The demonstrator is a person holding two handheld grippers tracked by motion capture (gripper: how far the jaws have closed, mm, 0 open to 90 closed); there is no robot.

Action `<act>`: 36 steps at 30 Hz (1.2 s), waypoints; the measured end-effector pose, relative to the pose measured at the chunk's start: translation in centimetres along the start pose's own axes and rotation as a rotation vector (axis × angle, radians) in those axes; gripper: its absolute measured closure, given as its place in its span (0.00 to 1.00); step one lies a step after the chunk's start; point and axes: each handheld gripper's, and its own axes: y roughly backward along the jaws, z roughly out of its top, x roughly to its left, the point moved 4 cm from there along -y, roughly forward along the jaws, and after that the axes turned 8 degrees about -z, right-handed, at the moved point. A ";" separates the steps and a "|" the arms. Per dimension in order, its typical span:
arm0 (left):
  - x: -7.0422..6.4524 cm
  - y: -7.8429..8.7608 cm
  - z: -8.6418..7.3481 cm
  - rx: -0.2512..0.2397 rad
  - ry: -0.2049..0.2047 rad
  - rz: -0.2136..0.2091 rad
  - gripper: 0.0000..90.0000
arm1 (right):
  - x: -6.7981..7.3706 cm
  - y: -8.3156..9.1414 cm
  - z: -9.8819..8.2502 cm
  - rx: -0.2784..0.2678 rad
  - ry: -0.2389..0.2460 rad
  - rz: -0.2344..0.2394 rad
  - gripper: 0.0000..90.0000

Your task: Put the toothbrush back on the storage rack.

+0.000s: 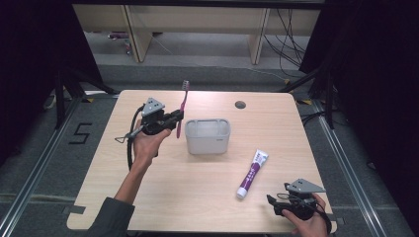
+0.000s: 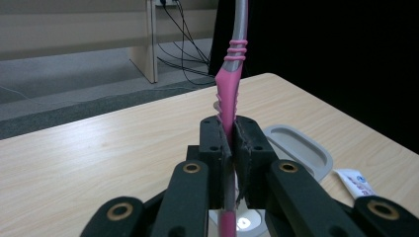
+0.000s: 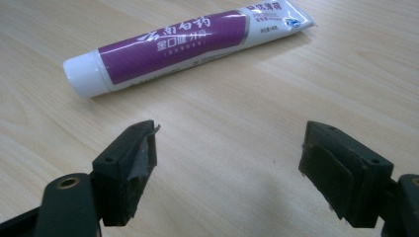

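- One toothbrush (image 1: pixel 182 106), pink with a grey neck, clamped at the handle between the closed jaws of the left gripper (image 1: pixel 177 120); standing near upright, head above the jaws, handle end below them.
- One grey tray (image 1: pixel 207 137), empty, just beyond the left jaws toward the table's middle; apart from the toothbrush.
- One toothpaste tube (image 1: pixel 251 174), purple and white, white cap toward the near edge; lying flat just ahead of the jaws of the right gripper (image 1: pixel 274 205), touching neither pad.
- Two grippers, one per hand; right jaws spread wide over bare wood, nothing between them.
- One table (image 1: pixel 148 197), light wood, with one round cable hole (image 1: pixel 240 104) near the far edge.
- In the left gripper view: toothbrush (image 2: pixel 229 94) head cut off by the top edge; handle end hidden behind the jaws; tray (image 2: pixel 296 150) partly covered by the right-hand jaw; tube tail (image 2: pixel 353 182) barely entering at the right.
- In the right gripper view: tube (image 3: pixel 183 42) seen nearly whole, tail clipped at the top; print too small to read with certainty.
- In the high view: right gripper partly covered by the hand and its grey plate.
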 end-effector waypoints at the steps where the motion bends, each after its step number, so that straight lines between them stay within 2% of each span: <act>1: 0.0 0.0 0.0 0.000 0.000 0.000 0.91 | 0.0 0.0 0.0 0.001 0.000 -0.001 0.25; 3: -0.1 -0.2 0.0 0.005 -0.005 0.004 0.91 | 0.0 0.1 0.0 0.007 -0.006 -0.008 0.25; 4: -0.2 -0.5 0.1 -0.007 0.002 0.005 0.91 | 0.2 0.1 -0.1 0.011 -0.023 0.006 0.25; 5: -0.2 -0.5 0.1 -0.007 0.002 0.005 0.92 | 0.2 0.1 -0.1 0.011 -0.023 0.006 0.25; 6: -0.1 -0.6 0.2 -0.010 0.005 0.004 0.92 | 0.0 0.0 0.0 0.004 -0.003 -0.006 0.25; 9: -0.2 -1.0 0.4 -0.009 0.002 0.006 0.92 | 0.1 0.1 -0.1 0.016 -0.020 -0.007 0.25; 11: -0.3 -1.3 0.6 -0.008 0.001 0.010 0.92 | -0.1 -0.1 0.0 -0.005 0.013 0.002 0.25; 12: -0.4 -1.4 0.7 -0.007 -0.003 0.009 0.92 | 0.4 0.1 -0.2 0.035 -0.058 0.010 0.25; 14: -0.6 -1.6 0.8 -0.009 -0.005 0.007 0.92 | 0.3 0.1 -0.1 0.029 -0.049 0.008 0.25; 18: -0.8 -2.0 1.0 -0.010 -0.008 0.009 0.92 | 0.4 0.1 -0.2 0.030 -0.064 0.012 0.25; 21: -0.9 -2.3 1.2 -0.015 -0.004 0.007 0.92 | 0.3 0.2 -0.1 0.025 -0.051 0.002 0.25; 23: -1.0 -2.5 1.3 -0.015 -0.010 0.007 0.92 | 0.4 0.2 -0.2 0.031 -0.063 0.014 0.25; 24: -1.1 -2.7 1.3 -0.014 -0.012 0.004 0.92 | 0.3 0.2 -0.1 0.026 -0.051 0.007 0.25; 30: -1.1 -3.3 1.2 -0.014 -0.012 0.011 0.92 | 0.2 0.2 -0.1 0.019 -0.042 0.002 0.25; 33: -1.0 -3.9 1.0 -0.012 -0.007 0.017 0.92 | 0.4 0.1 -0.2 0.026 -0.055 0.013 0.25; 36: -0.9 -4.2 0.7 -0.008 -0.001 0.019 0.92 | 0.2 0.2 -0.1 0.020 -0.043 0.002 0.25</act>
